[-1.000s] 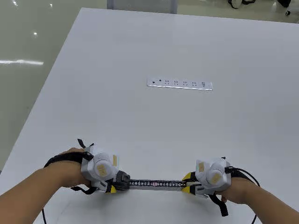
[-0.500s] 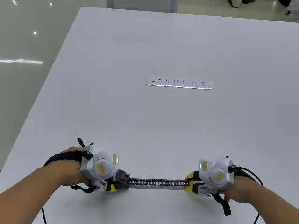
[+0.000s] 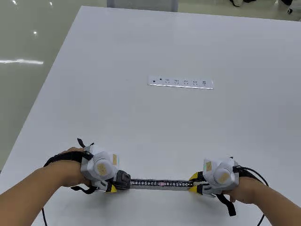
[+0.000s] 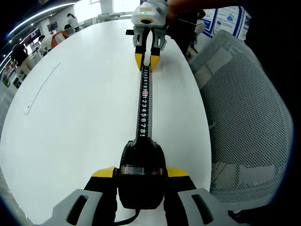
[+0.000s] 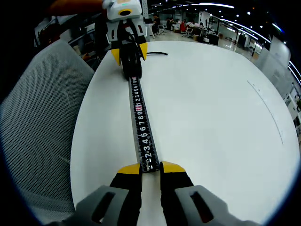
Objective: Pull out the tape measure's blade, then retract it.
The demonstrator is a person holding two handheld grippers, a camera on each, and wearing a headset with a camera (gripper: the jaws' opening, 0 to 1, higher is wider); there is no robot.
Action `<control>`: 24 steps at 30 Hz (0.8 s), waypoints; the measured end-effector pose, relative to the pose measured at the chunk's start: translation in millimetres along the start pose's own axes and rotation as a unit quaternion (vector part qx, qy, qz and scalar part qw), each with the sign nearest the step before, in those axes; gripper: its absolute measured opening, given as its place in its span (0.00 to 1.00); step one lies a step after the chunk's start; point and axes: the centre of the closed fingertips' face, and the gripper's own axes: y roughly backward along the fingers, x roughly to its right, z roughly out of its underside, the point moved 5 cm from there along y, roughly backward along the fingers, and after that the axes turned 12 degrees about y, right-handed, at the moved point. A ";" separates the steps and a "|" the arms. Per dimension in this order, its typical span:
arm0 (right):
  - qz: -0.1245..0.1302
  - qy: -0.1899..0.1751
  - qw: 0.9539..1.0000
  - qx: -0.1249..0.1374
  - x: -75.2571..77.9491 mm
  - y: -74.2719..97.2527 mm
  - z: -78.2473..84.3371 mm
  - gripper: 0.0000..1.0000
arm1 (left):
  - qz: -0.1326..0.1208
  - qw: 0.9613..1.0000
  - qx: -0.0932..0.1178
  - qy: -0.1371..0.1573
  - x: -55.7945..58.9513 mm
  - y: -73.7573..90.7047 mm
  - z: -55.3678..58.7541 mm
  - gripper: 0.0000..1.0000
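**A:** Well, what are we holding right now?

**B:** We are clamping the left tongs on the black case, with one jaw pressing each side of it. We are pinching the right tongs nearly shut on the very tip of the blade, numbers facing up.

**A:** And where is the tape lying against the tongs?

**B:** The case is sitting between the left jaws, its nose pointing at the right tongs. The blade is running straight from there across to the right jaws, low over the table. We cannot tell whether it is touching. The power strip is lying well beyond both tongs, out of the way.

**A:** So how are we doing this pull well?

**B:** We are judging the pull-out as partly done. So we are aiming to draw the right tongs straight away from the left, along the blade's own line and without twisting. That way the blade is not kinking or slipping out of the pinch. The left tongs are doing the anchoring, with a level case and a firm squeeze.

**A:** And the return?

**B:** We are guessing the spring is wanting to snap the blade home. So we are planning on walking the right tongs back toward the case rather than simply opening them.
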 end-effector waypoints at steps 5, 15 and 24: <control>0.000 -0.002 1.000 -0.001 0.9 2.2 3.3 0.12 | 0.000 1.000 0.000 0.000 -0.1 0.0 0.0 0.35; 0.001 -0.006 1.000 -0.003 0.9 6.4 9.5 0.12 | 0.000 1.000 -0.001 0.000 -0.1 -0.1 -0.2 0.35; 0.002 -0.007 1.000 -0.005 1.0 10.0 16.4 0.12 | 0.000 1.000 -0.003 0.000 0.1 -0.1 -0.6 0.35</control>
